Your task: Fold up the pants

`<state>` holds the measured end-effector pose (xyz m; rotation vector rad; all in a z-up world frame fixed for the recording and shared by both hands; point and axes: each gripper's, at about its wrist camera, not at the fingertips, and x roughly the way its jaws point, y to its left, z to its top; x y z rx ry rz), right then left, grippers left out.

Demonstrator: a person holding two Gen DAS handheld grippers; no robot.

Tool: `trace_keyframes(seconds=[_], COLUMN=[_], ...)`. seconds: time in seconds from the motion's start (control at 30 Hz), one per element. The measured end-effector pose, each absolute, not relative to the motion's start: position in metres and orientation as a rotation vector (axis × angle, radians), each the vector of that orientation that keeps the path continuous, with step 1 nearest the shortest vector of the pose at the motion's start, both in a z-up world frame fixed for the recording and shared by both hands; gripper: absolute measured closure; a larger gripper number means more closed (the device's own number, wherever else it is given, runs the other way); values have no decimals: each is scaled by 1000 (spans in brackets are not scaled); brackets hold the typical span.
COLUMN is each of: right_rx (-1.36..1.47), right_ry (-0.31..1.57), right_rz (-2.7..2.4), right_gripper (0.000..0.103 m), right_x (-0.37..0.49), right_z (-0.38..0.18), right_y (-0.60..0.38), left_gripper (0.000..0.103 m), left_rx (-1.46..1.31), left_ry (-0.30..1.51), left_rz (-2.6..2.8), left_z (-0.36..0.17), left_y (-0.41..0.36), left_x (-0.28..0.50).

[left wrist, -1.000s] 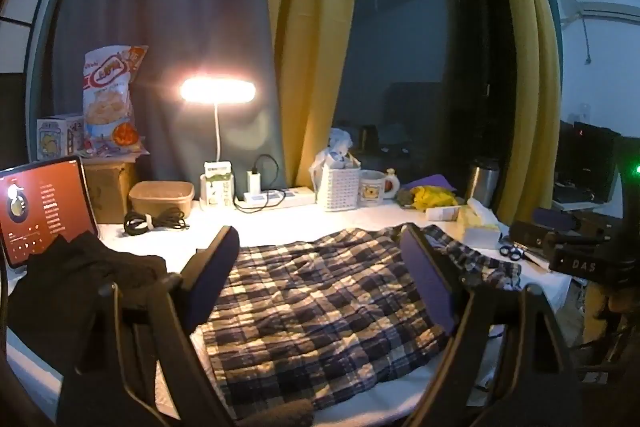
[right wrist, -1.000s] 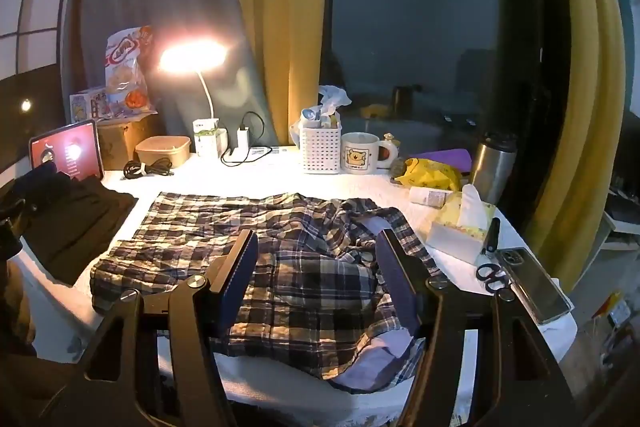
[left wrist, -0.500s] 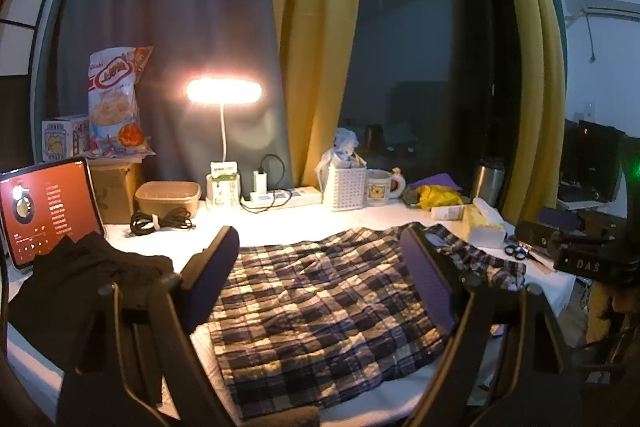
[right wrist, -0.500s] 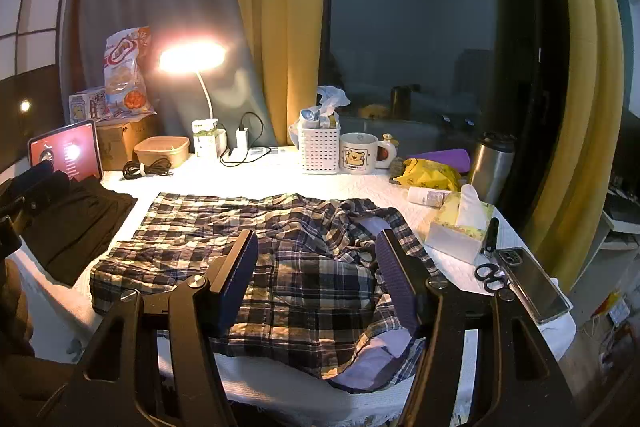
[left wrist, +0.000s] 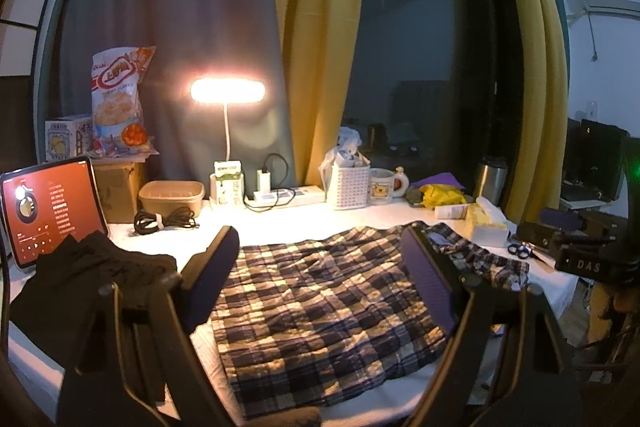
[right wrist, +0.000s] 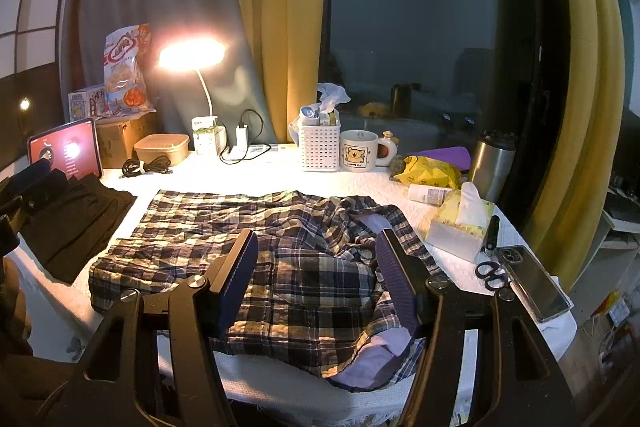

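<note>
Plaid cotton pants (right wrist: 248,227) lie rumpled on the white tabletop (right wrist: 280,171); both grippers, left gripper (left wrist: 320,279) and right gripper (right wrist: 316,263), hover spread and empty. Best pinch the waistband corners evenly.

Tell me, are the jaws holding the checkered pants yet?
No. Both the left gripper and the right gripper have their jaws wide open above the plaid pants, gripping nothing.

Left wrist view: low over the table's left near edge, facing the window. Right wrist view: higher, right of it. Both share plaid pants (left wrist: 320,303) (right wrist: 256,239), lamp (left wrist: 227,91) (right wrist: 191,54).
</note>
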<state>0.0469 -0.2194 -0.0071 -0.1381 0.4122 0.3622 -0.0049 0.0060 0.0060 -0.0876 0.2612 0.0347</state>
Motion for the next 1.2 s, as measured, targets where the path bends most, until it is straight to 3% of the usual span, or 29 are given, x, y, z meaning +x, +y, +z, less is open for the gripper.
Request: trace_keyframes(seconds=[1.2], right_rx=[-145], right_ry=[422], right_rz=[367], right_gripper=[38], right_x=[47], right_z=[-9], right_y=[-215], left_gripper=[19], left_rx=[-118], left_ry=[267], left_rz=[37], left_z=[3], left_y=[8], left_x=[-9])
